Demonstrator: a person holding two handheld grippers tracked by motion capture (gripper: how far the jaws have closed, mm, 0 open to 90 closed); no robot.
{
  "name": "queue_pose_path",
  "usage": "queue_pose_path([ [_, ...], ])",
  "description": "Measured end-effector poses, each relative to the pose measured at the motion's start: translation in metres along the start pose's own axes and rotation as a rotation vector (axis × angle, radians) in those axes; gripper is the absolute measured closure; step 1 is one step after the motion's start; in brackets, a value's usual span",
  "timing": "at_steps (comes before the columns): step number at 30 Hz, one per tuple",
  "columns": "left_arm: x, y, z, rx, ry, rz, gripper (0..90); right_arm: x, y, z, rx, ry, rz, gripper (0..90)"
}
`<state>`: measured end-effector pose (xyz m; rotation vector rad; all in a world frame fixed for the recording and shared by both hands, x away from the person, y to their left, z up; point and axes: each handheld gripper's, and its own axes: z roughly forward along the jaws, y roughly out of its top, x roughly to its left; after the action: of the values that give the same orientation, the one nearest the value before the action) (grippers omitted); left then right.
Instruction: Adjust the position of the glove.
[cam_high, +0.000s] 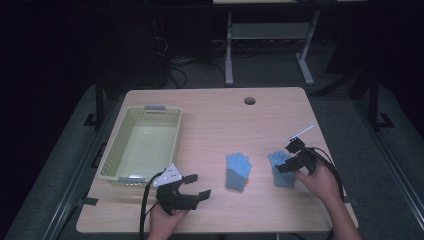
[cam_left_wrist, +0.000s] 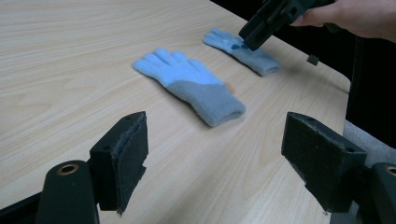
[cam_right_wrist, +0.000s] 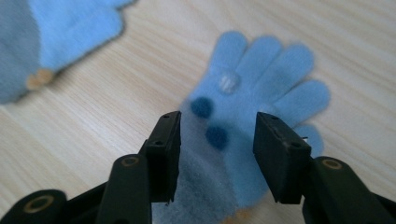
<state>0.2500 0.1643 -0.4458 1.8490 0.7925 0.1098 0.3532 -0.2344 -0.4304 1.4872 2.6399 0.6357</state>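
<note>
High view is showing the left gripper (cam_high: 196, 186) waiting near the front edge of the table (cam_high: 210, 110), just beside the front corner of the yellow basket (cam_high: 141, 142). Its jaws are standing wide apart and holding nothing. It is probably resting there so it is ready to help when a glove comes its way.

A little farther in, the first glove (cam_high: 237, 171) is lying flat in the middle of the table, with its fingers pointing to the far edge. Nothing is touching it.

Toward the right edge, the second glove (cam_high: 281, 169) is lying flat too. The right gripper (cam_high: 288, 156) is coming down on top of it. In the right gripper view the jaws are sitting half open, one on each side of the glove's (cam_right_wrist: 243, 121) palm, near the dark dots. I think they are standing this way so they can pinch the soft cloth and pick it up. I cannot tell if the pads are pressing on it yet.

The basket is sitting empty by the left edge, likely the place the gloves are going.
</note>
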Motion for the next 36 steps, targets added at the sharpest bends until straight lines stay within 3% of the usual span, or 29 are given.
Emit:
queue_pose_path([
  [5,0.0,-0.001,0.001,0.007,0.001,-0.006,22.4,0.001,-0.001,0.01,0.059,-0.032,-0.019,57.2],
  [13,-0.001,-0.001,0.002,0.012,-0.003,-0.007,22.5,0.008,0.0,0.013,0.064,-0.093,-0.037,63.6],
  [23,0.001,-0.001,0.001,0.01,-0.003,-0.012,22.6,0.007,0.004,0.013,0.089,-0.083,-0.01,78.2],
  [36,0.001,-0.001,0.0,0.0,0.0,-0.019,22.6,0.003,0.003,0.002,0.049,-0.05,0.028,81.9],
])
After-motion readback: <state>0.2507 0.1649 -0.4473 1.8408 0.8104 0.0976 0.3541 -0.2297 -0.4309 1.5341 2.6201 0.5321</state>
